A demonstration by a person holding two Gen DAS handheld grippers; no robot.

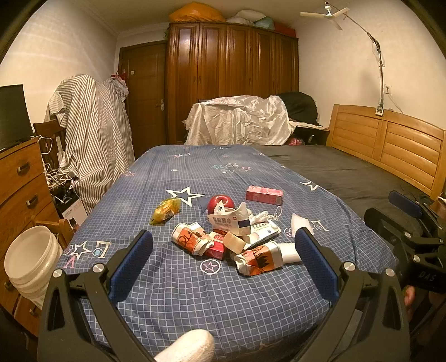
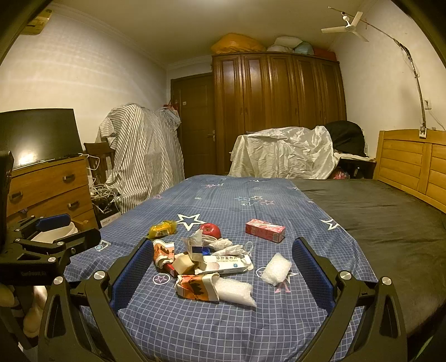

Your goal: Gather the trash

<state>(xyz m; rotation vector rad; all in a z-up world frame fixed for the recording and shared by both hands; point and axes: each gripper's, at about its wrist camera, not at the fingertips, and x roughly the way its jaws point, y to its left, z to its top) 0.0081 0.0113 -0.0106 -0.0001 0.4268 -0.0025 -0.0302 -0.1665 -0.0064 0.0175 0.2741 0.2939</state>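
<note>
both tongs, left tongs [image 1: 223, 250] and right tongs [image 2: 220, 267], gape wide, empty; crumpled orange-and-white paper carton [image 2: 196, 286] looks light, crushable — pinch its flattened middle.

— What's behind the bed from where I'm looking?

— A dark wooden wardrobe [image 1: 232, 80] at top centre, with a brown door [image 1: 145, 94] to its left.

— And the sides?

— I see a wooden dresser [image 1: 19, 178] at the left edge, a pale headboard [image 1: 387, 139] on the right, and a ceiling fan [image 1: 324, 14] at the upper right against white walls [image 1: 55, 55], all in dim yellowish light.
</note>
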